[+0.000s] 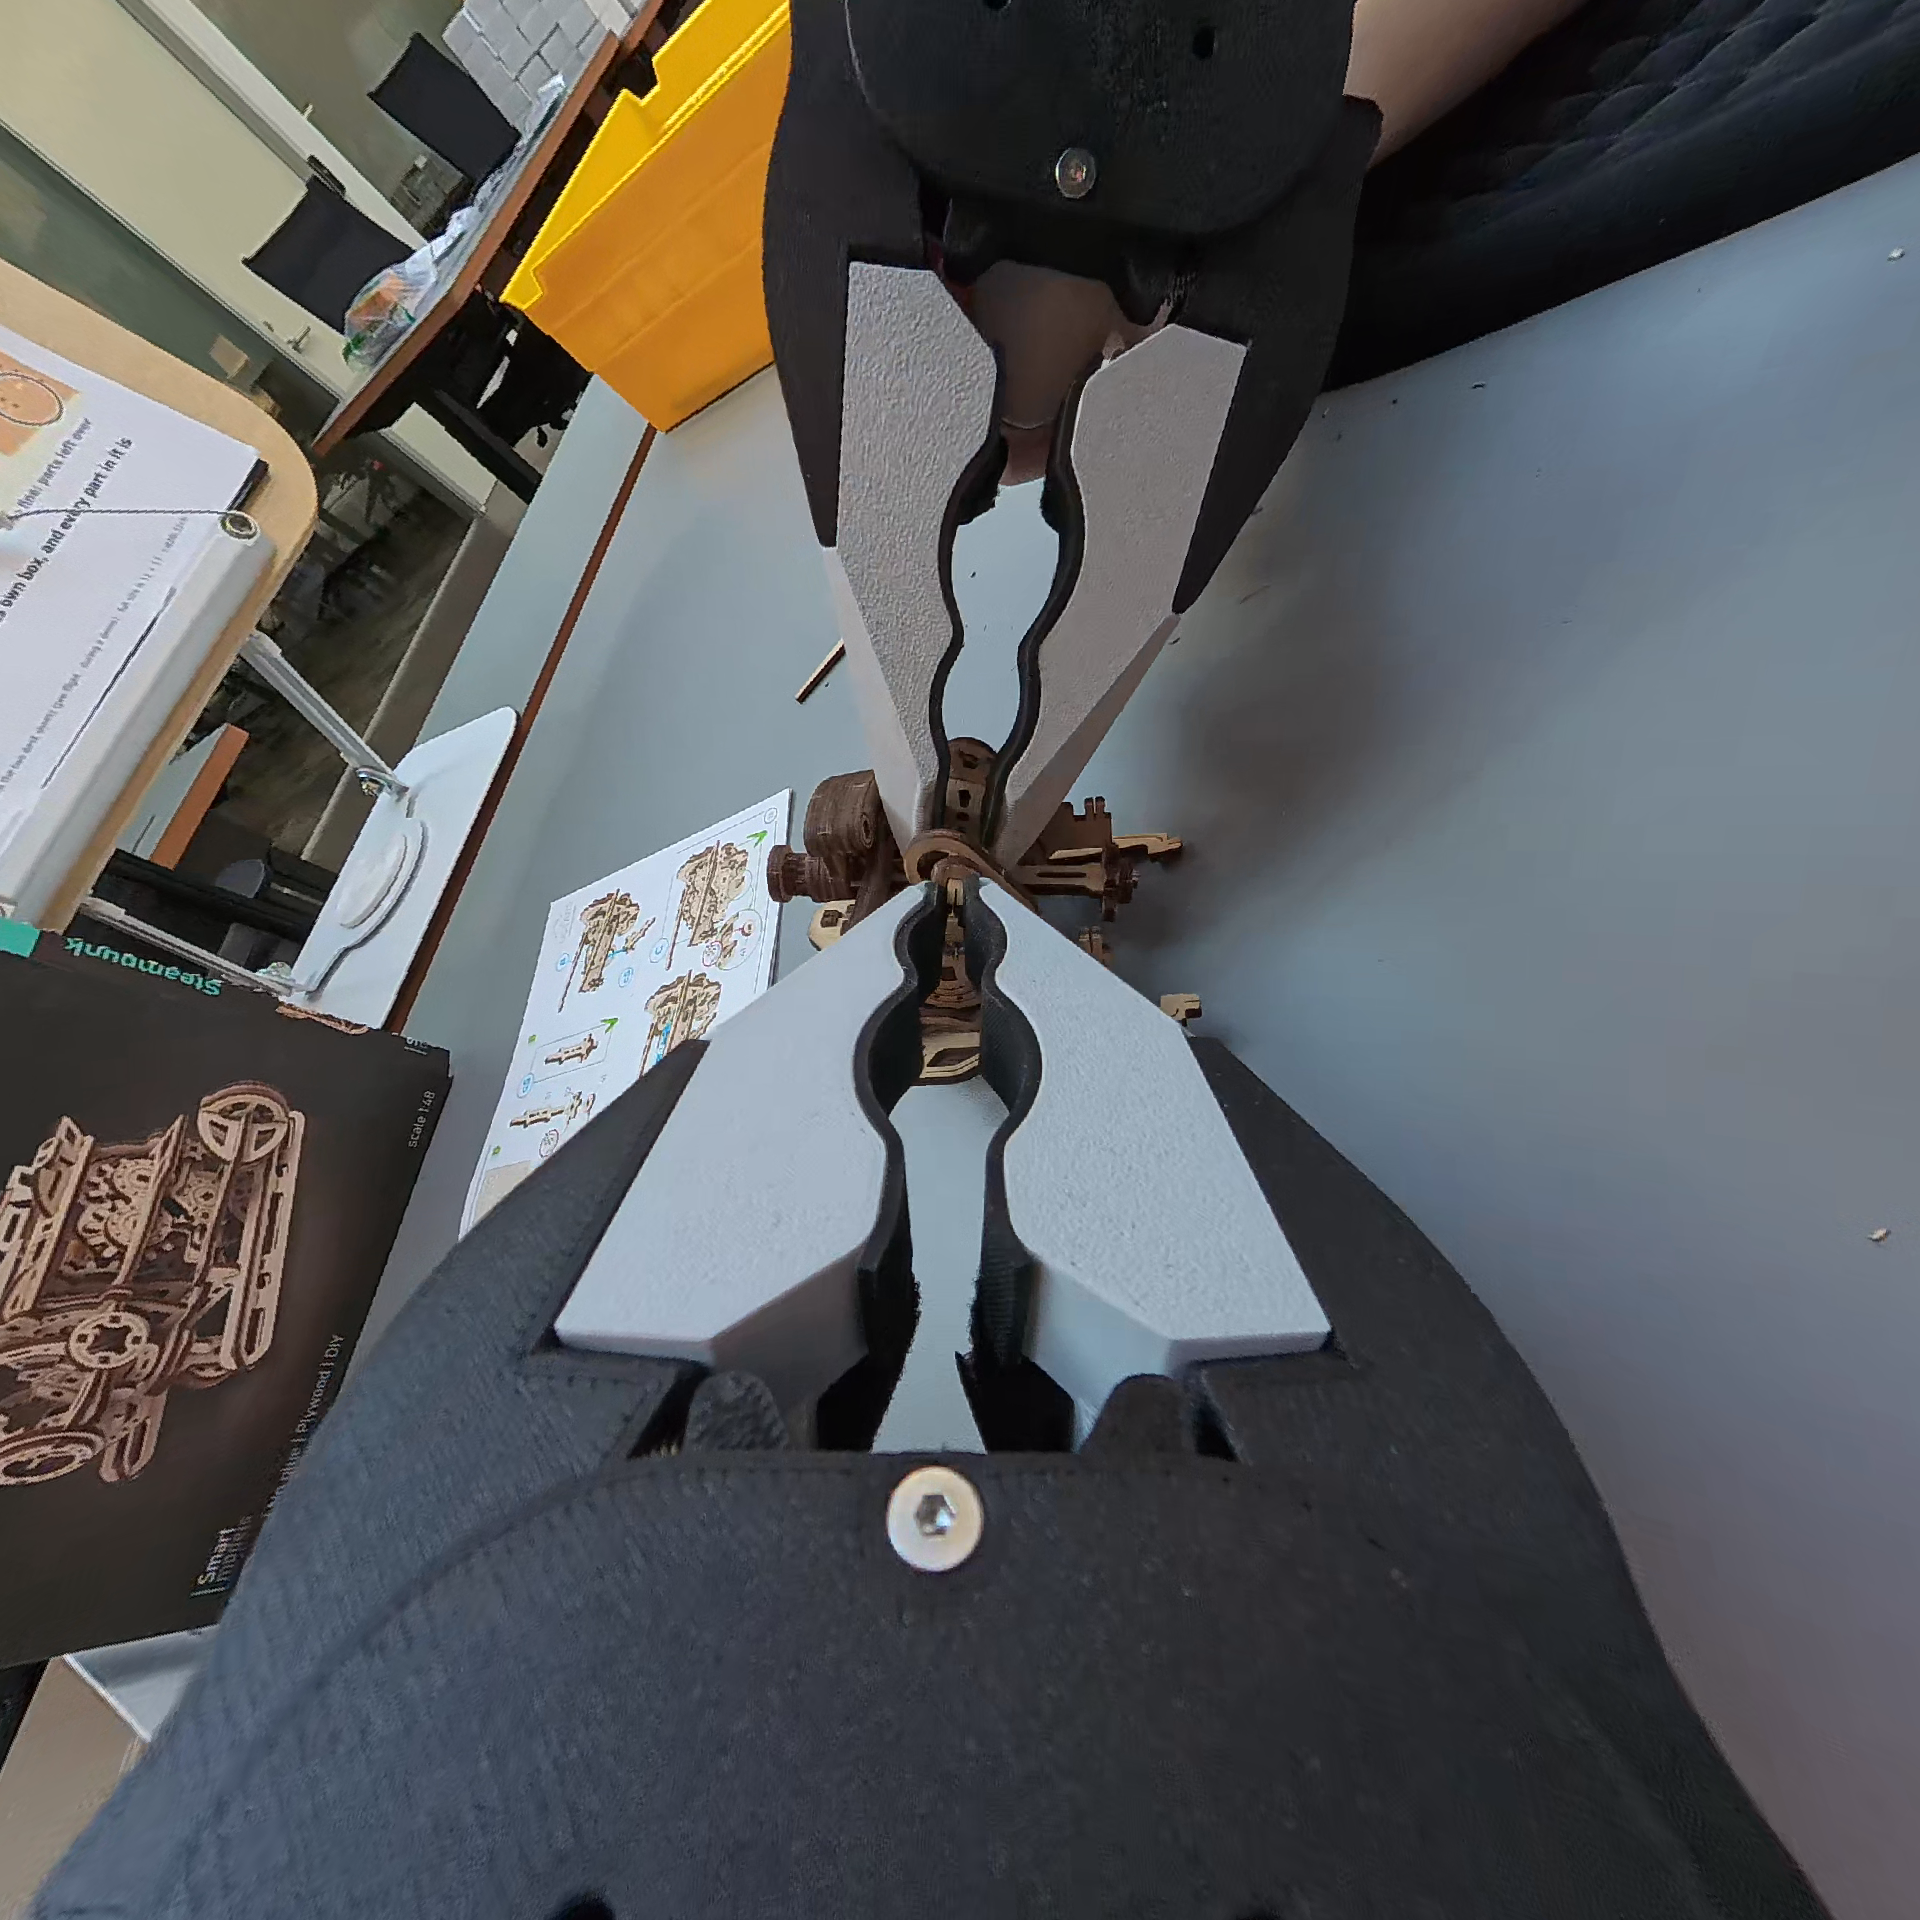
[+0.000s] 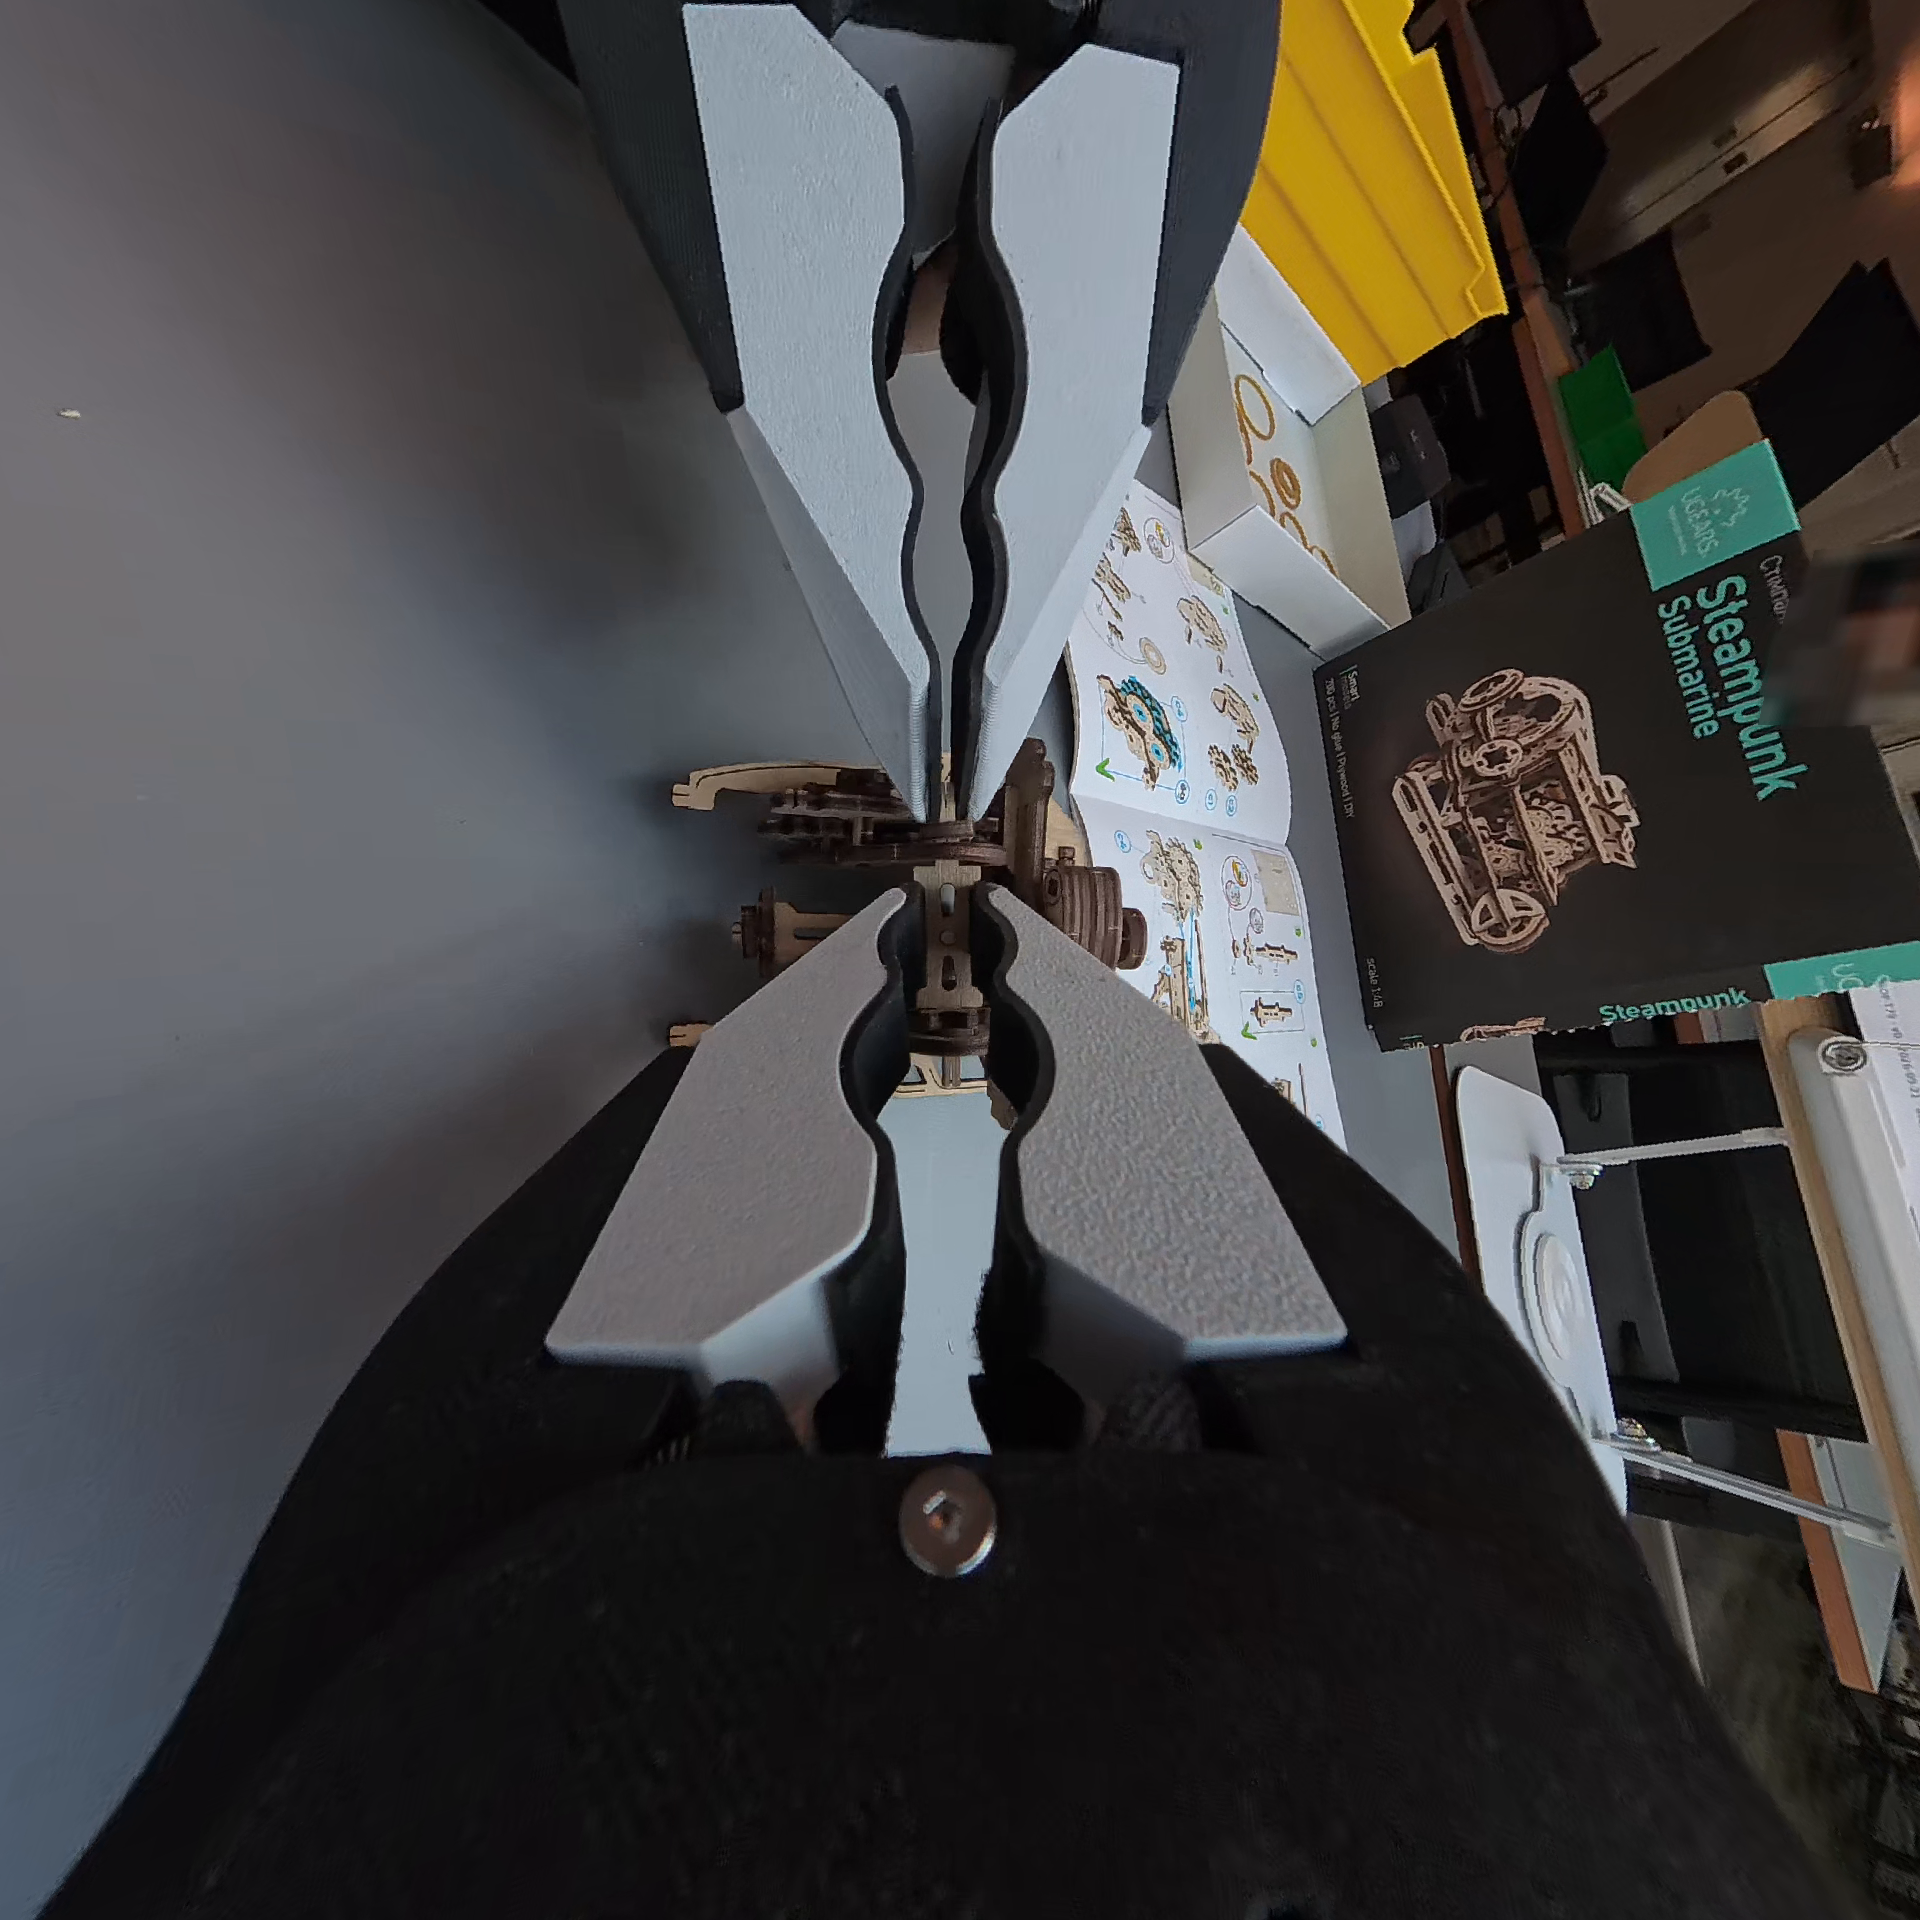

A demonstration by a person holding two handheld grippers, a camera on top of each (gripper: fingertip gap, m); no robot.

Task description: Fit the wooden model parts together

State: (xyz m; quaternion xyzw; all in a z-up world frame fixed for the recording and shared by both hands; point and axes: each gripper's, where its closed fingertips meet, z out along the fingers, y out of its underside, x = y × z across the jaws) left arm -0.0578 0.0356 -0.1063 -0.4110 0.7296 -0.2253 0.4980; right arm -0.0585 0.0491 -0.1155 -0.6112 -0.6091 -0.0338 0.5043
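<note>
A partly built wooden model [image 1: 847,831] of gears and plywood struts stands on the grey table [image 1: 1558,831]. My left gripper [image 1: 947,891] comes from below in the left wrist view and is shut on a small thin wooden part [image 1: 948,871] at the model's top. My right gripper [image 1: 961,821] comes from above, tip to tip with it. In the right wrist view my right gripper [image 2: 945,920] is shut on a wooden shaft piece [image 2: 948,961] of the model [image 2: 1081,914]. The left gripper [image 2: 940,795] meets it from above. The joint between the parts is hidden by the fingertips.
An instruction sheet [image 1: 665,966] lies left of the model, and it also shows in the right wrist view [image 2: 1174,790]. A black kit box [image 1: 156,1247] and a white stand base [image 1: 416,831] sit beyond it. A yellow bin [image 1: 665,229] and a white tray [image 2: 1288,499] stand at the table's end. Small wooden bits [image 1: 1179,1006] lie near the model. My left and right fingertips are right by each other.
</note>
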